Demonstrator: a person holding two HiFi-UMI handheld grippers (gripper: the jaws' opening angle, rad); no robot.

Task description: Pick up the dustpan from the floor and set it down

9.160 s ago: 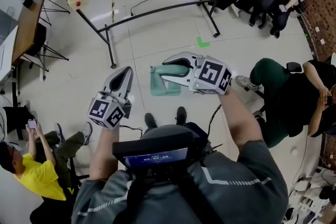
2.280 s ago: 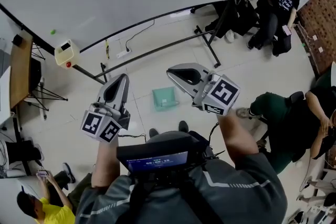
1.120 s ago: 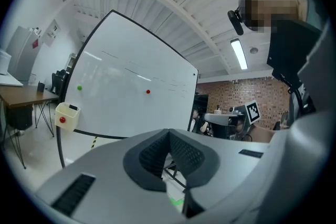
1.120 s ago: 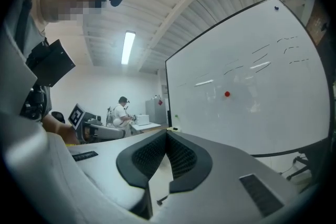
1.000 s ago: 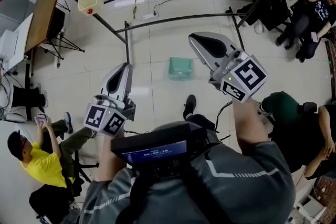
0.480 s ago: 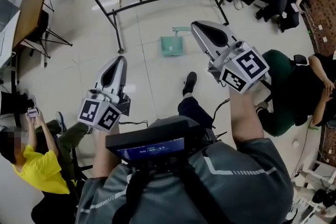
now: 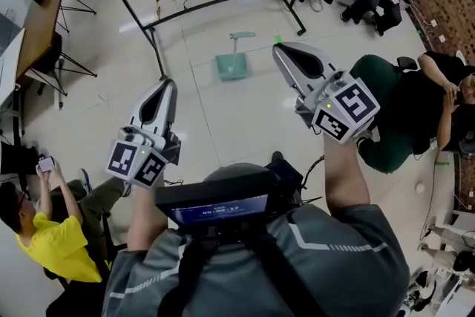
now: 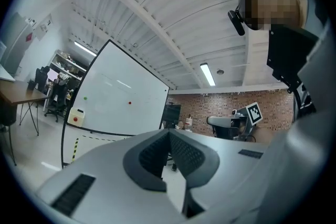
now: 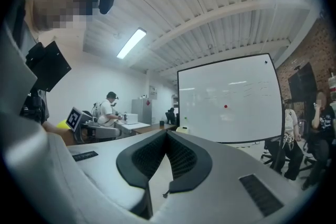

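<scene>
The one green dustpan (image 7: 232,64) sits on the floor (image 7: 223,126) with its handle upright, ahead of the two grippers, between their tips and well apart from both. The left gripper (image 7: 166,84) and the right gripper (image 7: 281,49) each have jaws pressed together on nothing. One whiteboard (image 9: 228,97) stands beyond the jaws, and one person in a yellow shirt (image 7: 52,241) sits back behind the left jaws.

Grey short-sleeved shirt (image 7: 356,260) with pale stripes, black harness straps (image 7: 191,263) at lower centre; light grey left gripper (image 7: 166,84) and right gripper (image 7: 281,49) bear black-and-white marker cubes
</scene>
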